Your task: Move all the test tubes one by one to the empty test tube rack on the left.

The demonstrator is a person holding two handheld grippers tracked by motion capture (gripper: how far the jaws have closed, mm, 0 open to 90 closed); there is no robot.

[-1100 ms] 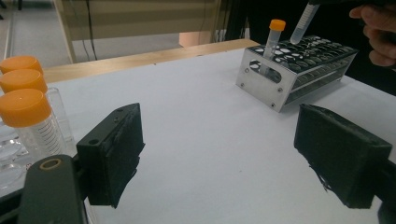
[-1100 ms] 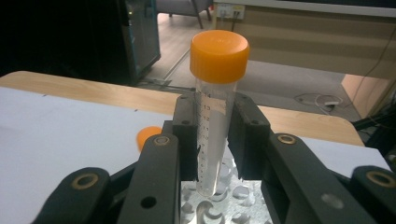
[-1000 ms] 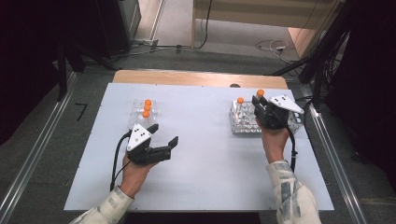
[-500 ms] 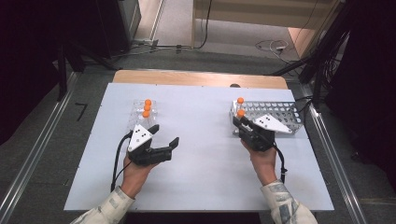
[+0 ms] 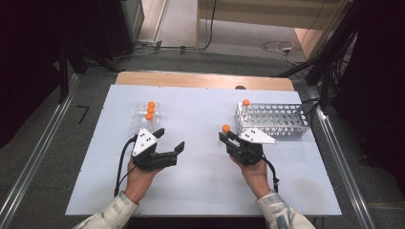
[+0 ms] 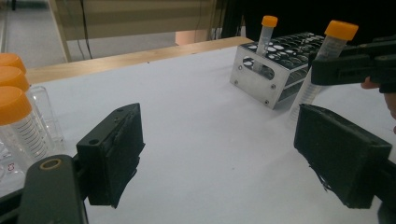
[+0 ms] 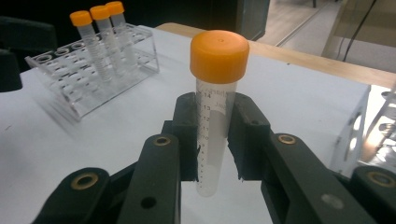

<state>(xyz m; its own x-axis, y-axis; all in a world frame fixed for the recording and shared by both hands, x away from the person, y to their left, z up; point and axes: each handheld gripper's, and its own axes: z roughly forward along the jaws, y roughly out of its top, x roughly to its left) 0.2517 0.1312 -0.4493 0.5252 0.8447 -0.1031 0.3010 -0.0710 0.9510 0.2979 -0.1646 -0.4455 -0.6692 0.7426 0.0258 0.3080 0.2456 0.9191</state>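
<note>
My right gripper (image 5: 230, 139) is shut on a clear tube with an orange cap (image 5: 226, 128), held upright above the white table left of the metal rack (image 5: 282, 119). In the right gripper view the pads clamp the held tube (image 7: 215, 93) at mid-height, its bottom free of the table. Another capped tube (image 5: 245, 103) stands in the metal rack's near-left corner. Three capped tubes (image 5: 150, 110) stand in a clear plastic rack (image 5: 142, 113) at the left. My left gripper (image 5: 170, 139) rests just in front of that rack, open, with nothing between its jaws (image 6: 229, 158).
The white board (image 5: 205, 186) lies on a wooden table whose far edge (image 5: 200, 79) shows behind it. The metal rack (image 6: 261, 79) has many vacant holes. Cables trail from both grippers toward the near edge. Dark equipment and floor rails surround the table.
My right gripper has moved left and toward the near side, away from the metal rack, carrying the tube and sinking a little. The left gripper has stayed where it was.
</note>
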